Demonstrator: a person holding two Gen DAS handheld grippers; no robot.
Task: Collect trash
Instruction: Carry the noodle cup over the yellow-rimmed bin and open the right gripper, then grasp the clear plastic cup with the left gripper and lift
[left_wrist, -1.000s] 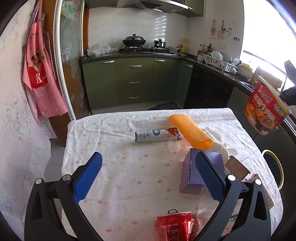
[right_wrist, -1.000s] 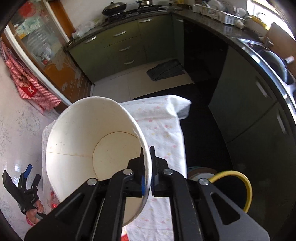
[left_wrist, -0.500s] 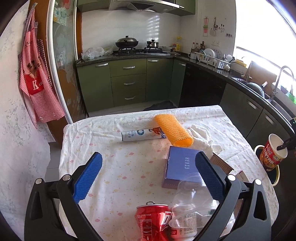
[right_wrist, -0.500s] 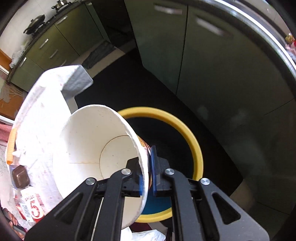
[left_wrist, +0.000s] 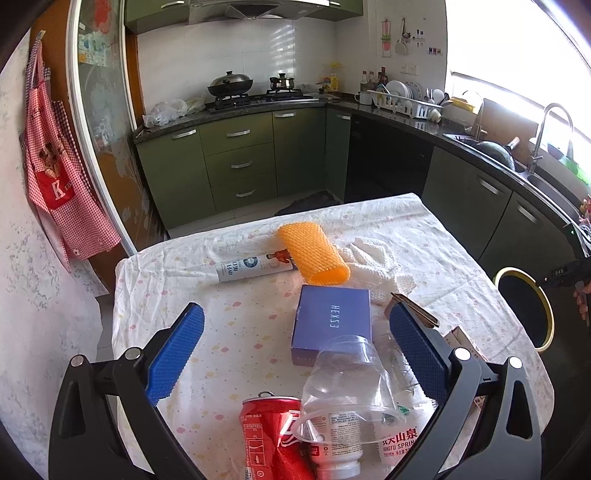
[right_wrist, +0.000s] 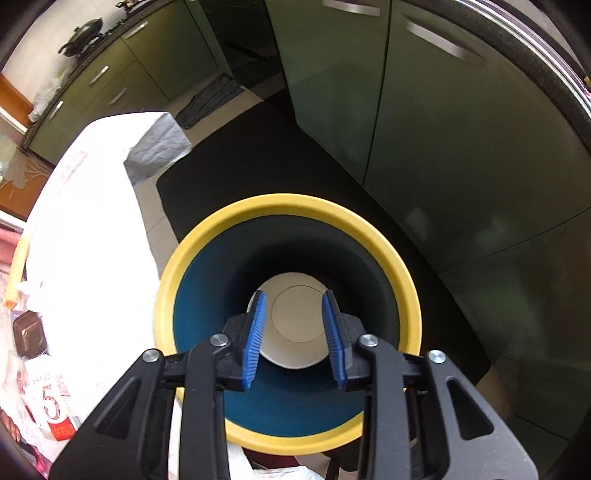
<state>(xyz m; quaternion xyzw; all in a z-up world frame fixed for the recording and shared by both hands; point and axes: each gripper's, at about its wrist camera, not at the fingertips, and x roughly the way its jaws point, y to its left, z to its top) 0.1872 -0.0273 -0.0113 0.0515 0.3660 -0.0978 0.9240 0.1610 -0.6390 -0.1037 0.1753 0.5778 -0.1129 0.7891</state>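
Observation:
My right gripper (right_wrist: 293, 301) is open and empty, right above the yellow-rimmed bin (right_wrist: 288, 210). The white paper cup (right_wrist: 295, 317) lies inside the bin, below the fingers. The bin also shows in the left wrist view (left_wrist: 543, 299), beside the table's right edge. My left gripper (left_wrist: 295, 328) is open and empty above the table (left_wrist: 166, 280). Under it lie a red can (left_wrist: 266, 428), a clear plastic cup (left_wrist: 343, 380), a water bottle (left_wrist: 399, 432) and a purple box (left_wrist: 332, 321). Farther off are an orange mesh sleeve (left_wrist: 314, 254), a white tube (left_wrist: 251, 266) and white netting (left_wrist: 373, 258).
Green kitchen cabinets (right_wrist: 443, 122) stand close behind the bin. A dark mat (right_wrist: 221, 173) lies on the floor. A brown packet (left_wrist: 413, 310) and a carton (left_wrist: 461, 339) lie at the table's right edge. A red apron (left_wrist: 59, 177) hangs on the left wall.
My right gripper moved from above the table to over the bin, opened and let go of the paper cup, which now lies in the bin. My left gripper drew back slightly.

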